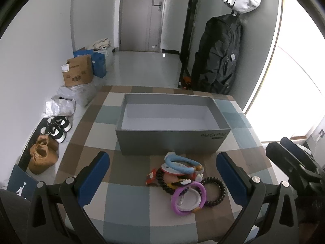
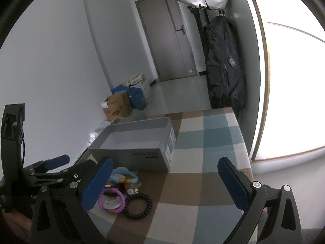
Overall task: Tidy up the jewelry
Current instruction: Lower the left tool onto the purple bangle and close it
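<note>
Blue-padded left claw [image 1: 162, 174] and right claw [image 2: 165, 183] hover spread above bracelets [image 1: 185, 183].

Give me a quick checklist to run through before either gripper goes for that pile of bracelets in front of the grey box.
1. Left gripper open, holding nothing: ok.
2. Right gripper open, holding nothing: ok.
3. Grey box open on top, nothing seen inside: ok.
4. Purple bracelet free to lift alone: not ok, it overlaps the black bead bracelet.
5. Blue bracelet untangled from the pieces beneath: cannot tell.
6. Pile between the left fingers: ok.
</note>
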Available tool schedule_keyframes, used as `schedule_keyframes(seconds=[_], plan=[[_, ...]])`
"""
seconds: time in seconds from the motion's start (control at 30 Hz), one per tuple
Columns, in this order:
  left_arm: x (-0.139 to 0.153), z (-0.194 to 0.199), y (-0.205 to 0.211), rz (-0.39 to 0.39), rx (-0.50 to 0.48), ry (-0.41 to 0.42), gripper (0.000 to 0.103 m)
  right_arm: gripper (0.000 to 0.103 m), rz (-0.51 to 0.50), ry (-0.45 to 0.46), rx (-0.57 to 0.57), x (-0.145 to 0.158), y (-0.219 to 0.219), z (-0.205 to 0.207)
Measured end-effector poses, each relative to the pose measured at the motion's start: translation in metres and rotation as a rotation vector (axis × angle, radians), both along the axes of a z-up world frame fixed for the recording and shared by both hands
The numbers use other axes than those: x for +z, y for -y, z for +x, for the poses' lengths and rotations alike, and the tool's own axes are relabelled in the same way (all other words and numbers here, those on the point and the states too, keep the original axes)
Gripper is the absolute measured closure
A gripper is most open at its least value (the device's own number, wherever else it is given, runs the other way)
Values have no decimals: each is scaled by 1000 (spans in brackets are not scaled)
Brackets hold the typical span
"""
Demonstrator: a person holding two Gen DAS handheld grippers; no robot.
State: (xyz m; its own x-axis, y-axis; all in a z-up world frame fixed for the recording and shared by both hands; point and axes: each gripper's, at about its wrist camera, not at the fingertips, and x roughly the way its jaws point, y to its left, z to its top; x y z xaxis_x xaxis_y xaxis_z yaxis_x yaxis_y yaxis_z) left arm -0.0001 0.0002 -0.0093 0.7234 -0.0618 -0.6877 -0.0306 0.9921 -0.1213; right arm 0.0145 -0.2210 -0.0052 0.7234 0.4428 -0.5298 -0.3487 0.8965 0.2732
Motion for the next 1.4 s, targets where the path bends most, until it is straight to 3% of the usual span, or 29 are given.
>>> schedule_keyframes(seconds=[0.07,0.3,0.5,0.57,0.7,0.77,1.0,1.4], plan=[[-3,0,1,-17,-17,-22,8,0,2,-4,-4,1,2,1],[-18,-4,2,-103,-65,-128,11,0,18,-24,-26,0,9,3],[-31,-8,3,-140,-93,-214,24,0,41,-42,-42,0,15,7],[-33,-10,0,-157,-97,-231,35,0,45,-44,-43,0,16,8],[-39,-9,-10,-231,-87,-268,47,0,44,-41,-43,0,16,8],[-43,-6,-12,-268,-91,-287,64,0,44,-40,-43,0,16,8],[-48,-5,-17,-361,-94,-319,97,0,45,-41,-43,0,16,9],[-35,-8,-12,-347,-155,-275,100,0,51,-73,-45,-3,17,7]])
